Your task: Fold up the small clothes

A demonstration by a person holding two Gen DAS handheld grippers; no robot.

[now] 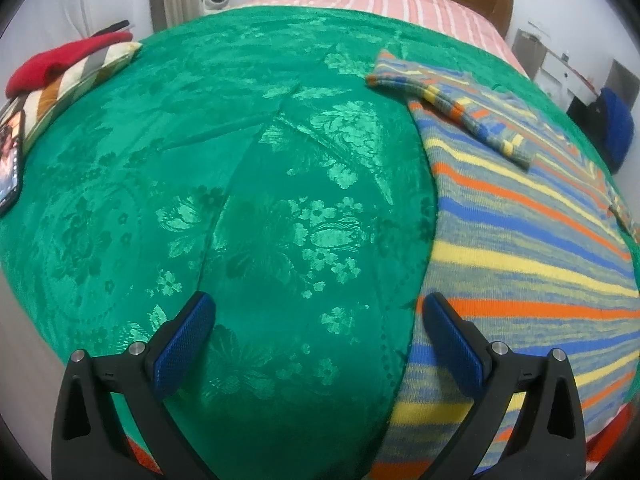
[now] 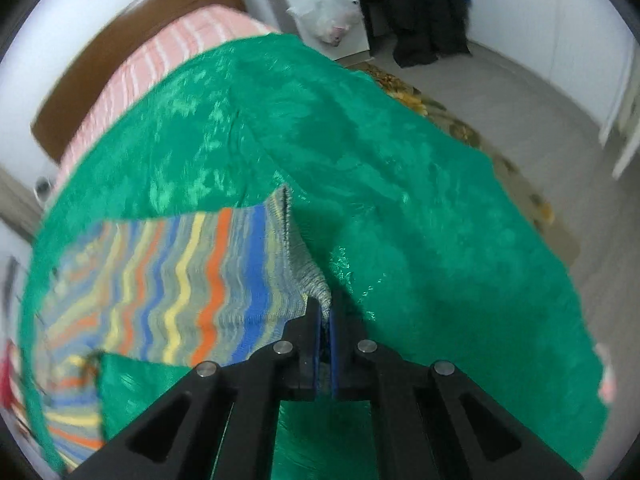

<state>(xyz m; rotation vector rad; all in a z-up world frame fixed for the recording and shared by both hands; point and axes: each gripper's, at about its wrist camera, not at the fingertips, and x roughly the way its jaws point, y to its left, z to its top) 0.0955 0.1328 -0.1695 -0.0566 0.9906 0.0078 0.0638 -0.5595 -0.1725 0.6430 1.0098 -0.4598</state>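
Pinching the striped sweater (image 2: 208, 272) edge, the right hand-held gripper (image 2: 325, 312) is clamped; the left hand-held gripper (image 1: 316, 316) gapes above the green bedspread (image 1: 240, 160).

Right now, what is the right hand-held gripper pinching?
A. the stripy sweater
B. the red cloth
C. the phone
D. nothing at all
A. In the right wrist view the right hand-held gripper has its blue pads closed on an edge of the striped knit sweater, which lies on the green bedspread.
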